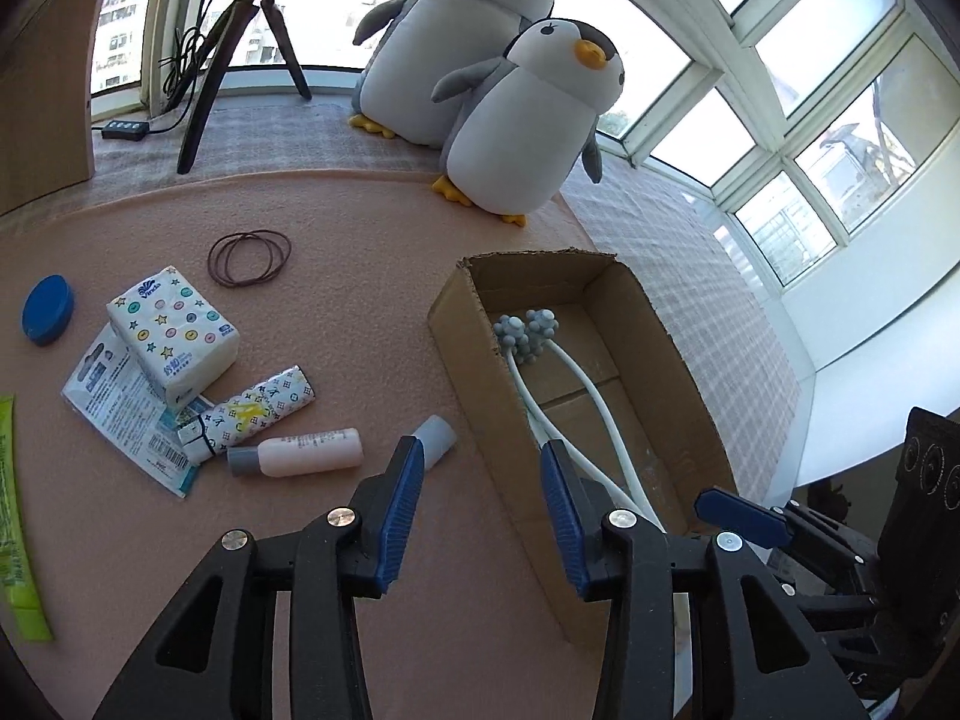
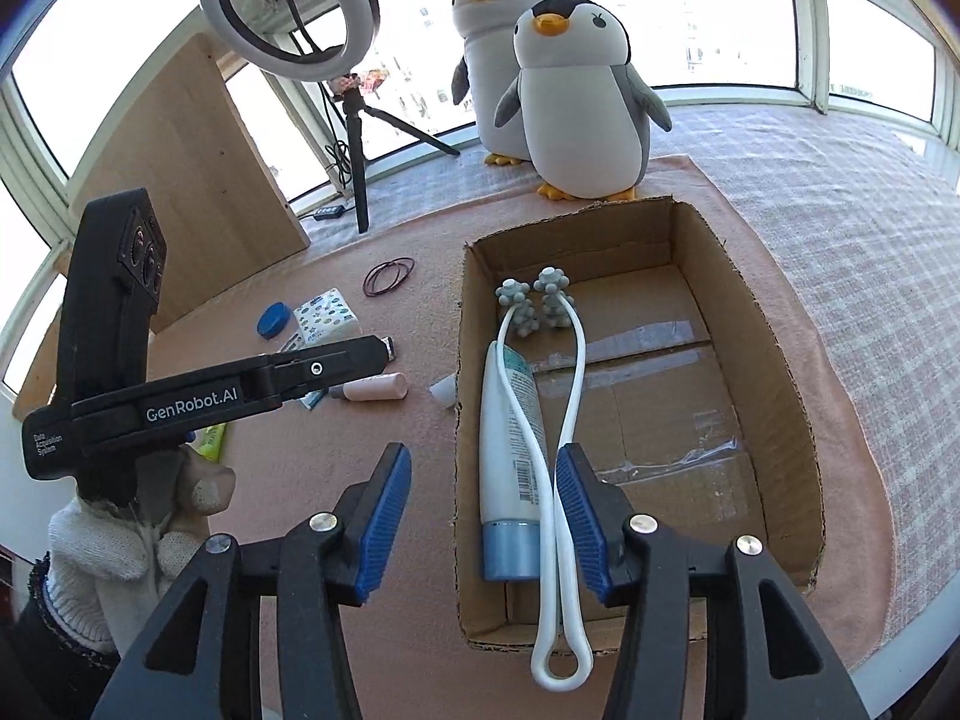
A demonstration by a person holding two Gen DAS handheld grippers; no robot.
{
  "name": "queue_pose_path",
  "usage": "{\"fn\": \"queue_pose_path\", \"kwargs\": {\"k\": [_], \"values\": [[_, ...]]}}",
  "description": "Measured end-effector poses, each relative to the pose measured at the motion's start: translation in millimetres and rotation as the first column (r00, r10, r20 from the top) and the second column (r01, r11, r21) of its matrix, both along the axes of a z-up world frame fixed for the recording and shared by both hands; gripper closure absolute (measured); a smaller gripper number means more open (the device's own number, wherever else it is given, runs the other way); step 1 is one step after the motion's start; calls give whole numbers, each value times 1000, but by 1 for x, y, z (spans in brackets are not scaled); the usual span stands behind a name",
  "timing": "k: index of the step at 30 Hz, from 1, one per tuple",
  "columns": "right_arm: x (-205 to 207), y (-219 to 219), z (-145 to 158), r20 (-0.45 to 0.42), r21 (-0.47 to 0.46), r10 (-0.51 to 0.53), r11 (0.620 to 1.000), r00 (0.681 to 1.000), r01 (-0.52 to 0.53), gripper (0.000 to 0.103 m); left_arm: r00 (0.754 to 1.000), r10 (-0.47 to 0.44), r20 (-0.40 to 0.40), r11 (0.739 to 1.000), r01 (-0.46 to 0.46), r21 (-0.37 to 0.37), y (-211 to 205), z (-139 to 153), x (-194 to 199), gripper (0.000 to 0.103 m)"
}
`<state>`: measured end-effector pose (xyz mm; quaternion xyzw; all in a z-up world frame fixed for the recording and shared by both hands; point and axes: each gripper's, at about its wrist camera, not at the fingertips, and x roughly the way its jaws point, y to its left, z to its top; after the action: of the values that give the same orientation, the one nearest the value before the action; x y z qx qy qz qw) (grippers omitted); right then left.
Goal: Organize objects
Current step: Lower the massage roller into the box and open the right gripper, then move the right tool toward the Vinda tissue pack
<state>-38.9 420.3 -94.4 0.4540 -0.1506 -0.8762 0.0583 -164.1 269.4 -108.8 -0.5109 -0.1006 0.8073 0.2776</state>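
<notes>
A: What's the biggest thing on the pink mat (image 2: pixel 390 570)?

B: The cardboard box (image 2: pixel 774 372), open-topped, toward the mat's right edge. Behind it, at the mat's far edge, stand two plush penguins (image 2: pixel 579 102), the smaller in front of and touching the larger.

A: And inside the box?

B: A white roller massager (image 2: pixel 573 372) with grey knobbed heads at the far end; its looped handle hangs over the box's near wall. Under it, along the left wall, lies a white tube with a blue cap (image 2: pixel 510 468).

A: The grippers?

B: The right gripper (image 2: pixel 483 516) hovers over the box's near-left corner, jaws wide apart, holding nothing. The left gripper (image 1: pixel 483 516) is just left of the box, jaws also wide and empty; a hand in a white knit glove (image 2: pixel 129 534) carries it.

A: What remains loose on the mat?

B: On the left half, a tissue pack (image 1: pixel 171 333) lying on a flat sachet (image 1: pixel 129 414), a patterned tube (image 1: pixel 249 411), a pink bottle (image 1: pixel 297 451) with a grey cap, a blue lid (image 1: pixel 48 309) near the left edge, and brown rubber bands (image 1: pixel 249 258) farther back. A green packet (image 1: pixel 15 522) lies at the left edge.
</notes>
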Motion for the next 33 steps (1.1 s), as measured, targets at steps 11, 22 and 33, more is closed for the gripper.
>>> {"fn": "queue_pose_path", "kwargs": {"k": [11,22,33], "values": [[-59,-60,10,-33,-34,104,994,994,-105,56,978,208,31,976,-205,-77,-145,-18,22,59],[-157,-109,-50,196,24,137,989,971,-145,59,939,343,25,936,-339,-96,-245,-11,55,59],[-192,-110,-84,282,43,76,995,956,-92,65,917,395,47,916,-390,-90,-288,-17,68,59]]}}
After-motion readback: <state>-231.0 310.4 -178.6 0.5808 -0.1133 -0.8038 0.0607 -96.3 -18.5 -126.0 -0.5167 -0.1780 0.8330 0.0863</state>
